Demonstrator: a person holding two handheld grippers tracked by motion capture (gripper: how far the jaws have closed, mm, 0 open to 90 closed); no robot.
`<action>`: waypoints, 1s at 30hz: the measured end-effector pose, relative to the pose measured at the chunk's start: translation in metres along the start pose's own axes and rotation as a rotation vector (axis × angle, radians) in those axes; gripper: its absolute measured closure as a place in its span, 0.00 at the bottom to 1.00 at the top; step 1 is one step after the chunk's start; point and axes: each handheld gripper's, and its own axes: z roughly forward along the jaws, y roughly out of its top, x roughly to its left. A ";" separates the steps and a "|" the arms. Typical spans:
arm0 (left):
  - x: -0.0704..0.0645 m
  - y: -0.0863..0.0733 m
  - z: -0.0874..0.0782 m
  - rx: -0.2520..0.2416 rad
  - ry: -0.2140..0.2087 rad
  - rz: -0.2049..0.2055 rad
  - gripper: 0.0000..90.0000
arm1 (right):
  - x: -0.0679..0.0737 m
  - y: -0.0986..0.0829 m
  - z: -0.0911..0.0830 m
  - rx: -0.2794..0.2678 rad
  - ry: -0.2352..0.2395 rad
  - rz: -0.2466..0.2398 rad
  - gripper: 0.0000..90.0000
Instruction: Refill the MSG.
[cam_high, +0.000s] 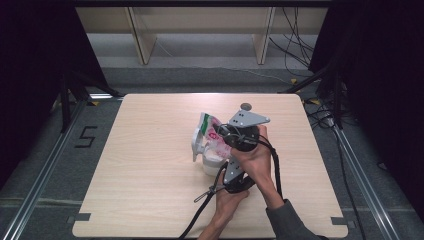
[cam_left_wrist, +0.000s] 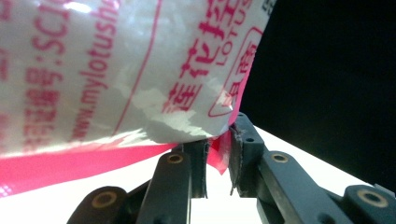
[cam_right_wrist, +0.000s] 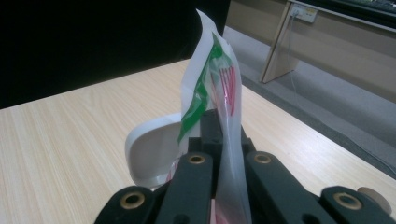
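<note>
Pale wooden table (cam_high: 150, 165), bag (cam_high: 212, 129) upright, long axis vertical, both tongs (cam_left_wrist: 217, 156) (cam_right_wrist: 219, 140) clenched on it.

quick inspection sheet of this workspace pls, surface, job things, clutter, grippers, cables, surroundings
surface: light wood table, mostly bare
job's things: printed plastic bag held up over a white container with its lid open
clutter: small round disc near the far edge
grippers: left gripper pinches the bag's red corner; right gripper is closed on the bag's edge
cables: one black cable trails off each gripper; more cables lie on the floor at far right
surroundings: grey floor, wooden shelf legs behind, dark curtains at the sides, a floor mark like a 5
</note>
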 end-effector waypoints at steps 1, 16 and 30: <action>0.000 0.000 0.000 0.000 -0.002 0.001 0.86 | 0.000 0.000 -0.001 -0.007 -0.003 0.007 1.00; -0.004 -0.002 -0.003 -0.015 -0.010 -0.032 0.84 | -0.014 -0.001 -0.023 -0.078 0.022 0.034 1.00; -0.006 -0.002 -0.008 0.000 -0.009 -0.004 0.82 | -0.021 -0.004 -0.037 -0.120 0.055 0.049 1.00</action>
